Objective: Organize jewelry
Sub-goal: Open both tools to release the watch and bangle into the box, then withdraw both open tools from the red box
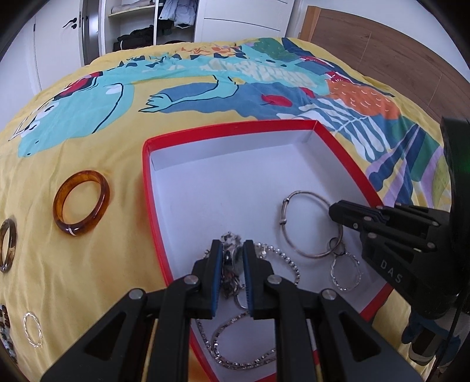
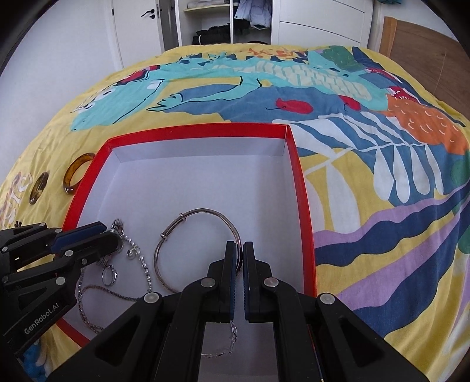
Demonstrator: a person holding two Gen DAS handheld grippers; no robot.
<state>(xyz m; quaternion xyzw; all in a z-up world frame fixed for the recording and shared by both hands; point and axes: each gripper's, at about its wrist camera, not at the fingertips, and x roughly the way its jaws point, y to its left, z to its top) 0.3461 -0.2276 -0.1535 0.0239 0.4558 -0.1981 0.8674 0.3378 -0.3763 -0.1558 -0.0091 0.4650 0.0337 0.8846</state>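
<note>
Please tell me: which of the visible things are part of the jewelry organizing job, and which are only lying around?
Part of the job:
- red cardboard box with white inside
- thin silver metal bangle
- silver chain necklace
- amber translucent bangle
- brown ring-shaped bangle
- small twisted silver ring
- left gripper
- right gripper

Only lying around:
- yellow patterned bedspread
- open wardrobe with clothes
</note>
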